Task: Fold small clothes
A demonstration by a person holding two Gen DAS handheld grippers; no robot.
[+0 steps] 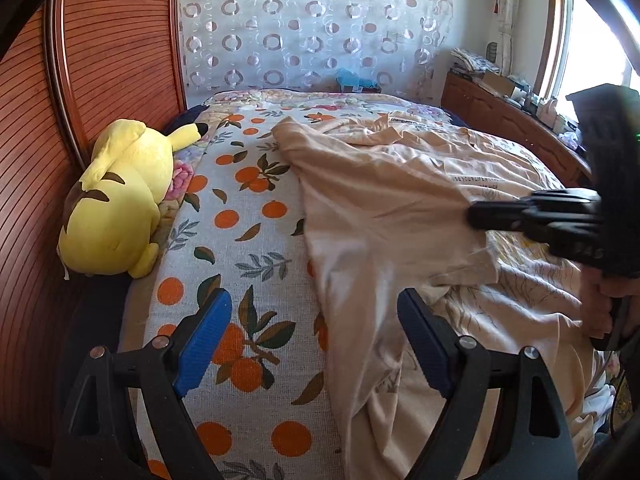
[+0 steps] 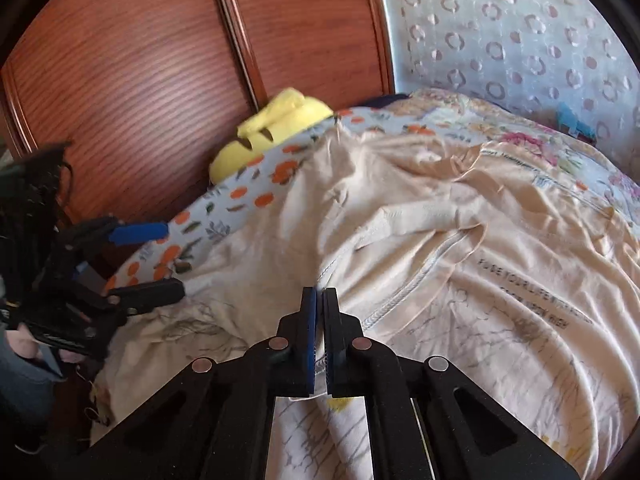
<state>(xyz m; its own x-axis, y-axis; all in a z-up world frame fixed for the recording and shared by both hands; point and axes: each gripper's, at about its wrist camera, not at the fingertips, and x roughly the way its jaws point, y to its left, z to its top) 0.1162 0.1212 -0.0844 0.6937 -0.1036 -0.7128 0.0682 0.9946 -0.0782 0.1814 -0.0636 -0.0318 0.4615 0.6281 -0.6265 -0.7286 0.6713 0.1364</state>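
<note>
The right tongs are pressed together, pinching the edge of the beige shirt and lifting it a little. The left tongs are spread wide, with the shirt lying between and in front of the 2 blue pads. The shirt is spread on the bed. A yellow plush toy lies far left of the left tongs, by the wooden headboard.

Left claw gapes; right claw pinched closed.

From my remote station, shirt print stays illegible; windowsill items are too small to identify.
</note>
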